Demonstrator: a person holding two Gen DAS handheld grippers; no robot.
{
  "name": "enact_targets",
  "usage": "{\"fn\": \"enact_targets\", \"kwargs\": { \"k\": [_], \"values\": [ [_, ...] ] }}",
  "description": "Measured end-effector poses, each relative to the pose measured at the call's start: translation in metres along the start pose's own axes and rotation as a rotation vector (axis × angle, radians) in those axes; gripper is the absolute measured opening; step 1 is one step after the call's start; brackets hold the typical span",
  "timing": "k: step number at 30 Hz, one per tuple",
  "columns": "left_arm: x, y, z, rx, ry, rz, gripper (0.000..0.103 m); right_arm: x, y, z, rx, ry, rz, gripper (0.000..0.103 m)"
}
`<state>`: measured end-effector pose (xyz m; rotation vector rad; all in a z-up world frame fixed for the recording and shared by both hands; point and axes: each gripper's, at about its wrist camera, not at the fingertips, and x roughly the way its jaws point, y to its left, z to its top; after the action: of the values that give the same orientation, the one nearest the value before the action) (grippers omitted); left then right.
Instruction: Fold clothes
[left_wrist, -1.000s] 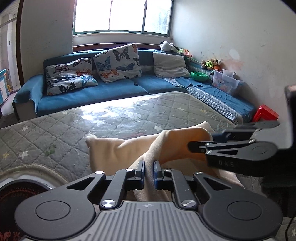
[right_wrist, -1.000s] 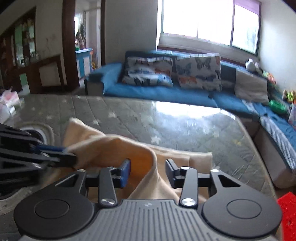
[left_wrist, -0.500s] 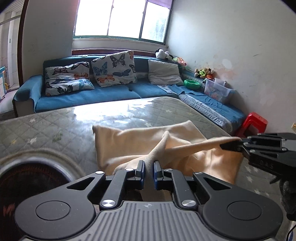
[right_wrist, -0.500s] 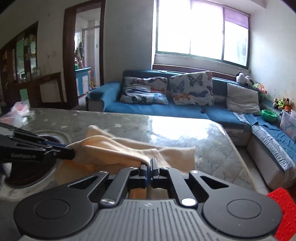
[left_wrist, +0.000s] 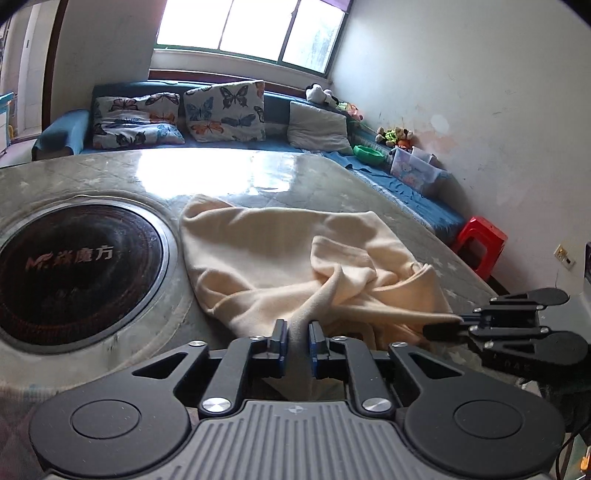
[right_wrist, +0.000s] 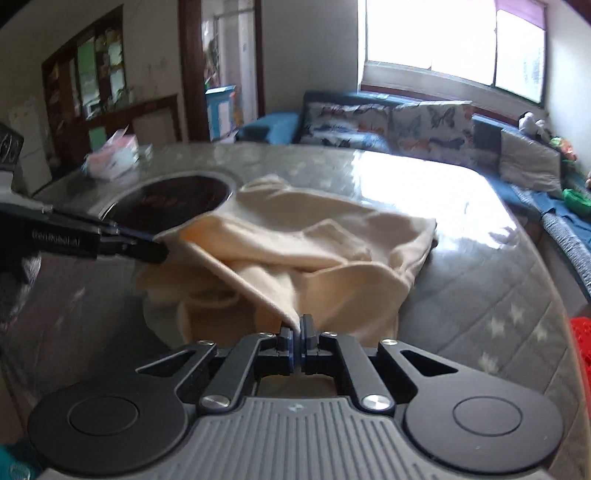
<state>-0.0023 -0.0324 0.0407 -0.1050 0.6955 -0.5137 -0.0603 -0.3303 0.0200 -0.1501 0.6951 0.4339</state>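
Observation:
A cream garment (left_wrist: 280, 254) lies rumpled on the quilted grey table (left_wrist: 229, 173). My left gripper (left_wrist: 296, 334) is shut on a bunched edge of it at the near side. My right gripper (right_wrist: 297, 332) is shut on another edge, and a taut strip of the cream garment (right_wrist: 303, 251) runs between the two. In the left wrist view the right gripper (left_wrist: 430, 328) reaches in from the right, pinching the cloth. In the right wrist view the left gripper (right_wrist: 159, 251) comes in from the left, gripping the same edge. The far part of the garment rests flat on the table.
A round black cooktop (left_wrist: 70, 266) is set into the table, left of the garment. A blue sofa (left_wrist: 155, 122) with butterfly cushions runs behind. A red stool (left_wrist: 480, 240) stands at the right. A pink packet (right_wrist: 114, 155) lies on the far left of the table.
Both grippers have pulled the garment edge back toward the near side and dropped lower, and the view tilts down onto the table. The right gripper, open a second ago, has closed on the cloth.

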Motion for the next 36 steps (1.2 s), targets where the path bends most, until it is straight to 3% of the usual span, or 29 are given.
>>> {"fn": "enact_targets", "kwargs": {
  "k": [2,4,7,11,14,18,20,25,30,33,36],
  "values": [
    [-0.007,-0.004,0.004,0.017,-0.026,-0.001,0.024,-0.005,0.006,-0.002,-0.019,-0.002,-0.008,0.009],
    [-0.013,-0.008,0.010,0.030,-0.057,0.001,0.046,-0.011,0.010,-0.001,-0.040,-0.013,-0.021,0.017],
    [-0.010,-0.017,0.016,0.060,-0.080,-0.025,0.050,-0.016,0.018,0.003,-0.071,-0.040,-0.020,0.032],
    [0.013,-0.022,0.018,0.081,-0.035,-0.023,0.051,-0.012,0.032,0.008,-0.131,-0.054,-0.008,0.037],
    [0.029,-0.019,0.015,0.072,0.000,-0.005,0.047,-0.004,0.042,0.008,-0.190,-0.050,-0.007,0.038],
    [0.036,-0.010,0.008,0.050,0.007,0.014,0.007,0.007,0.055,0.009,-0.287,-0.043,-0.014,0.041],
    [0.039,-0.006,0.005,0.037,0.009,0.024,0.005,0.011,0.062,0.009,-0.329,-0.045,-0.015,0.041],
    [0.006,0.021,0.005,-0.089,-0.094,0.073,0.002,0.021,0.074,0.012,-0.395,-0.052,-0.013,0.033],
    [-0.027,0.049,-0.002,-0.212,-0.169,0.130,0.000,0.030,0.086,0.016,-0.416,-0.051,0.011,0.032],
    [-0.038,0.061,-0.008,-0.250,-0.171,0.126,0.001,0.036,0.095,0.017,-0.436,-0.046,0.030,0.032],
    [-0.028,0.049,-0.006,-0.206,-0.135,0.104,0.002,0.039,0.102,0.017,-0.445,-0.045,0.051,0.032]
  ]
}}
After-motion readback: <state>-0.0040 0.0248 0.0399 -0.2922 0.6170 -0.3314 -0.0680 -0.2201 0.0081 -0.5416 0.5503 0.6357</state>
